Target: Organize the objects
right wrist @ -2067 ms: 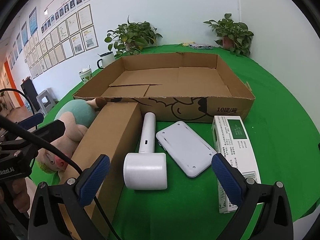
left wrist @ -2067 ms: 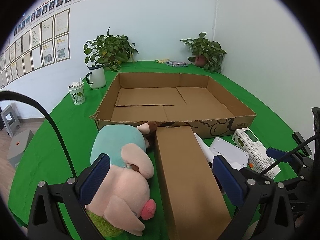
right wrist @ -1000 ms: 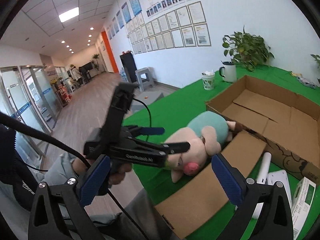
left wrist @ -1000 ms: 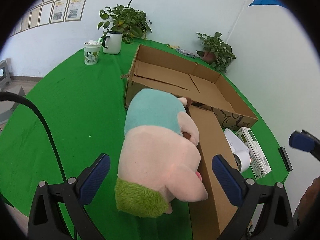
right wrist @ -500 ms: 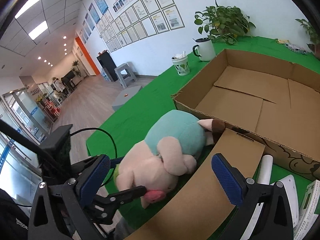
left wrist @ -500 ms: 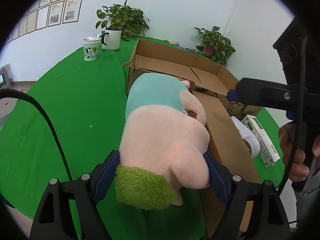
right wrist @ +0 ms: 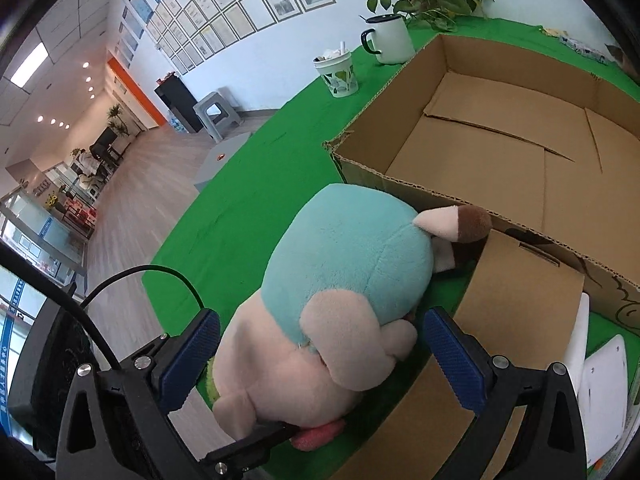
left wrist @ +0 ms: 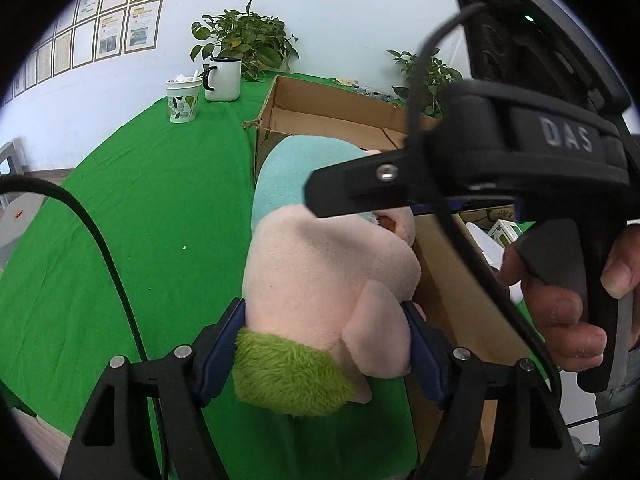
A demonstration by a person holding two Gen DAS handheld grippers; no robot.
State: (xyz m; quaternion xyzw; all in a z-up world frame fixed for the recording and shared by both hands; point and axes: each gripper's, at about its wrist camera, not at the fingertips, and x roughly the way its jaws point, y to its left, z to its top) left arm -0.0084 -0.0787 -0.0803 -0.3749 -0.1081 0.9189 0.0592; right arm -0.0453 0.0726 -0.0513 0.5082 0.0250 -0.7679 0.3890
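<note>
A plush pig (left wrist: 320,272) with a teal back and green tuft lies on the green cloth beside a long closed cardboard box (left wrist: 460,300). My left gripper (left wrist: 326,350) is shut on the pig's near end, both pads pressed into it. My right gripper (right wrist: 320,360) is open with its pads either side of the pig (right wrist: 344,292), close above it. In the left wrist view the right gripper's body and the hand holding it fill the right side. The big open cardboard tray (right wrist: 520,132) lies just beyond the pig.
A white mug (left wrist: 222,79) and a patterned paper cup (left wrist: 183,101) stand at the far left of the table, with potted plants (left wrist: 244,42) behind. A white handheld device (right wrist: 578,344) and a flat white pad (right wrist: 604,392) lie right of the long box.
My left gripper has closed onto the pig's near end. My right gripper has swung over from the right side and come down around the pig from above.
</note>
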